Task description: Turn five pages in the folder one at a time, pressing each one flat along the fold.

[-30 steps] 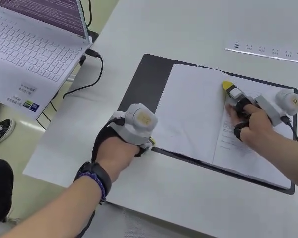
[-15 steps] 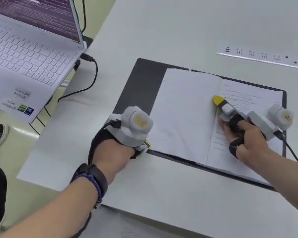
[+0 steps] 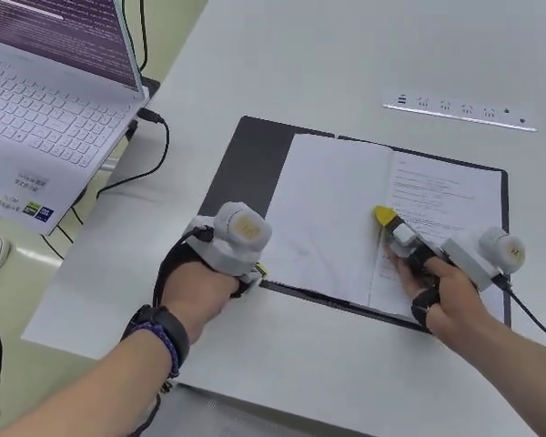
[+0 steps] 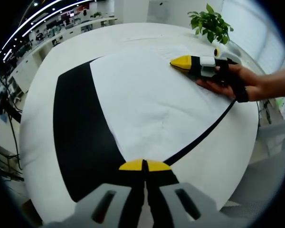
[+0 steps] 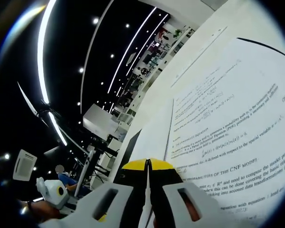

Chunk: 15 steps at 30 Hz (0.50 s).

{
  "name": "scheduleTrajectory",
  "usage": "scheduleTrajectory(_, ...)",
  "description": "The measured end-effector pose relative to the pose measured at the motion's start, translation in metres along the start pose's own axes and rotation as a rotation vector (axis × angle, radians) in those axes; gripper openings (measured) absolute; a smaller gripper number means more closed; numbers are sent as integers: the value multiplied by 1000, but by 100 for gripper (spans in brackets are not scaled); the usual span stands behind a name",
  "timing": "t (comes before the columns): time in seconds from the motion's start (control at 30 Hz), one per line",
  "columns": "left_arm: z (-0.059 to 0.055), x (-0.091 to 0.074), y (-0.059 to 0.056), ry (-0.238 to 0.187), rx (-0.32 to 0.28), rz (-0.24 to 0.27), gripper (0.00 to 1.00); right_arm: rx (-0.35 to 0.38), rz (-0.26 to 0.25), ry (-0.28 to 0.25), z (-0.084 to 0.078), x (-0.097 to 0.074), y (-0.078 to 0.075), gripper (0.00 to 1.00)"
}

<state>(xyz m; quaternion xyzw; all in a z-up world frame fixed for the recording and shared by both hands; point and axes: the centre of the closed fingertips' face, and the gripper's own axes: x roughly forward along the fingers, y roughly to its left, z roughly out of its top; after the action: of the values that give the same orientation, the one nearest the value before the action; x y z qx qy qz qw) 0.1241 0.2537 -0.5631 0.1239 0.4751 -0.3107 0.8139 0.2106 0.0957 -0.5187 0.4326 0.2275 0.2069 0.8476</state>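
Observation:
A black folder (image 3: pixel 244 159) lies open on the white table, with a blank white page (image 3: pixel 328 209) on the left and a printed page (image 3: pixel 446 196) on the right. My right gripper (image 3: pixel 382 217) is shut, its yellow tips pressed down on the fold between the two pages; its own view shows the shut tips (image 5: pixel 148 165) beside the printed page (image 5: pixel 228 133). My left gripper (image 3: pixel 257 269) is shut and rests at the folder's near left edge, its tips (image 4: pixel 145 165) on the black cover (image 4: pixel 80 137) by the blank page's corner.
An open laptop (image 3: pixel 45 109) sits at the far left, its black cable (image 3: pixel 155 150) running toward the folder. A white power strip (image 3: pixel 460 111) lies beyond the folder. The table's near edge runs just below my hands.
My right gripper has slid along the fold toward me, from the upper part to the lower middle. The left gripper has stayed at the folder's near edge.

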Motion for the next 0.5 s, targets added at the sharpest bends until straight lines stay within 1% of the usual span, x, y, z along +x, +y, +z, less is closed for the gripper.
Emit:
scheduleTrajectory(0.1, 0, 0, 0, -2, 2, -1, 0, -5, 1, 9, -2, -1, -3, 0)
scheduleTrajectory(0.27, 0, 0, 0, -11, 1, 0, 0, -2, -6, 6, -4, -2, -5, 0)
scheduleTrajectory(0.5, 0, 0, 0, -14, 6, 6, 0, 8, -4, 6, -9, -9, -7, 0)
